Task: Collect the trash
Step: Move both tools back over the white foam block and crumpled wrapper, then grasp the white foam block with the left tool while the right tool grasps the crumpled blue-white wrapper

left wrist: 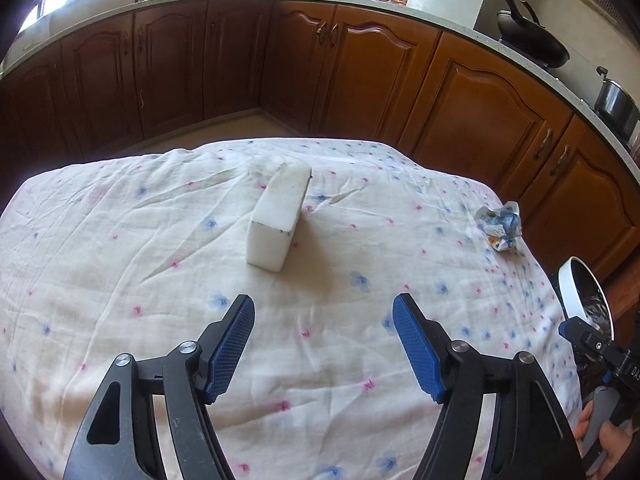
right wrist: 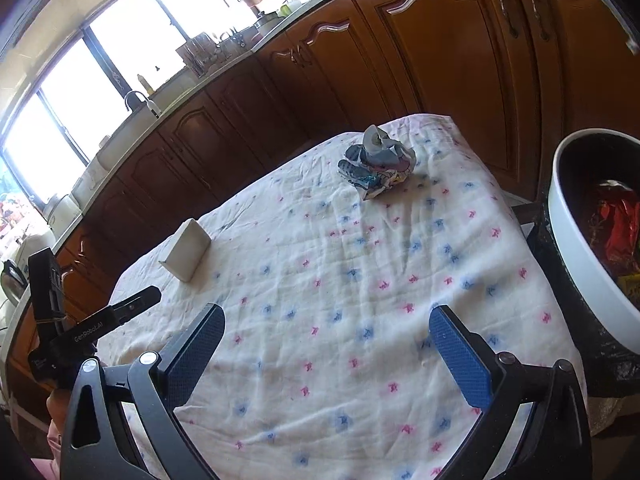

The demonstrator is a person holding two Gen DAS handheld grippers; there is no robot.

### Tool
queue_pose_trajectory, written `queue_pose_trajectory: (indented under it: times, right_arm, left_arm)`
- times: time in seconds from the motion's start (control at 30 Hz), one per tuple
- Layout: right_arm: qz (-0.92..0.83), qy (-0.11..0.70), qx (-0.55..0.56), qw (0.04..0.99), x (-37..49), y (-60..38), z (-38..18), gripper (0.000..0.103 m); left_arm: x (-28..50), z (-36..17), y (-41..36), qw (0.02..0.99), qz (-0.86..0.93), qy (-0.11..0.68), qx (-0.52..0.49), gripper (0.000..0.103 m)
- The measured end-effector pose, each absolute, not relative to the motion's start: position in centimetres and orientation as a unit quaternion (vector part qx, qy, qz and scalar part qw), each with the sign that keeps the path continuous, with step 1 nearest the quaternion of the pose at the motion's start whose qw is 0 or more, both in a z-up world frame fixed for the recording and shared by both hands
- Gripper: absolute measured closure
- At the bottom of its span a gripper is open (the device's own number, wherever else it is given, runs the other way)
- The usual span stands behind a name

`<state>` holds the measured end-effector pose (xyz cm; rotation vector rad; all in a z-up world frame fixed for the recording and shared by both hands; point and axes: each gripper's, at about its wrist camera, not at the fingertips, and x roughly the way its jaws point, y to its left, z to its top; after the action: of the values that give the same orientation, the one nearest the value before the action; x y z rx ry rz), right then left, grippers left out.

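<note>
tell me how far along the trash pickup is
Done: the white bin beside the table already holds a red wrapper. In hand: nothing, left gripper and right gripper are both open and empty. Left: the crumpled wrapper and the white foam block on the tablecloth.

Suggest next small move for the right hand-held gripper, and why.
Probably ease the right hand-held gripper forward toward the crumpled wrapper. Its jaws stand open and empty, the wrapper lies loose on the floral cloth ahead, and the white bin with trash inside sits just to its right.
</note>
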<state>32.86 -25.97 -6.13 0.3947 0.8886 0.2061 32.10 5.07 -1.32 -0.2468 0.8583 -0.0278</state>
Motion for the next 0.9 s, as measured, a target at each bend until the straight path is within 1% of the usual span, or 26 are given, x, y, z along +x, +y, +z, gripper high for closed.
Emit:
queue_pose_trajectory:
  times: [0.1, 0.27, 0.37, 0.63, 0.7, 0.73, 0.77, 0.8, 0.83, 0.87, 0.9]
  right_arm:
    - [0.084, 0.437, 0.188, 0.876, 34.6, -26.3, -6.4, 0.000]
    - [0.075, 0.424, 0.174, 0.885, 37.4, -26.9, -6.0, 0.001]
    - [0.064, 0.418, 0.174, 0.889, 39.4, -27.5, -5.8, 0.001]
    - [0.038, 0.416, 0.177, 0.891, 44.3, -28.9, -6.5, 0.003]
    - [0.038, 0.423, 0.178, 0.888, 45.4, -28.9, -7.1, 0.005]
    - [0.041, 0.426, 0.177, 0.886, 45.9, -28.9, -7.4, 0.007]
    - [0.042, 0.430, 0.176, 0.884, 46.4, -28.9, -7.8, 0.013]
    - [0.044, 0.436, 0.176, 0.881, 46.7, -28.8, -8.2, 0.017]
    - [0.047, 0.441, 0.178, 0.878, 47.0, -28.7, -8.6, 0.030]
    - [0.050, 0.447, 0.178, 0.875, 47.3, -28.5, -9.0, 0.051]
    - [0.052, 0.451, 0.176, 0.873, 47.3, -28.3, -9.2, 0.058]
  left_arm:
    - [33.6, -1.3, 5.4, 0.903, -0.002, 0.415, -0.107, 0.030]
    - [36.5, -1.5, 6.5, 0.903, 0.016, 0.418, -0.093, 0.030]
    - [38.3, -1.6, 7.1, 0.905, 0.022, 0.418, -0.079, 0.027]
    - [42.1, -3.4, 7.5, 0.902, 0.033, 0.424, -0.072, 0.027]
    - [42.6, -4.0, 7.3, 0.902, 0.029, 0.425, -0.070, 0.029]
    - [42.7, -4.2, 7.1, 0.901, 0.026, 0.427, -0.068, 0.030]
    - [42.9, -4.6, 7.0, 0.900, 0.023, 0.430, -0.066, 0.035]
    - [43.0, -4.9, 6.8, 0.899, 0.018, 0.434, -0.064, 0.049]
    - [43.2, -5.2, 6.7, 0.895, 0.012, 0.440, -0.066, 0.058]
    - [43.4, -5.5, 6.7, 0.892, 0.010, 0.447, -0.068, 0.072]
    - [43.3, -5.4, 6.7, 0.895, 0.017, 0.442, -0.062, 0.072]
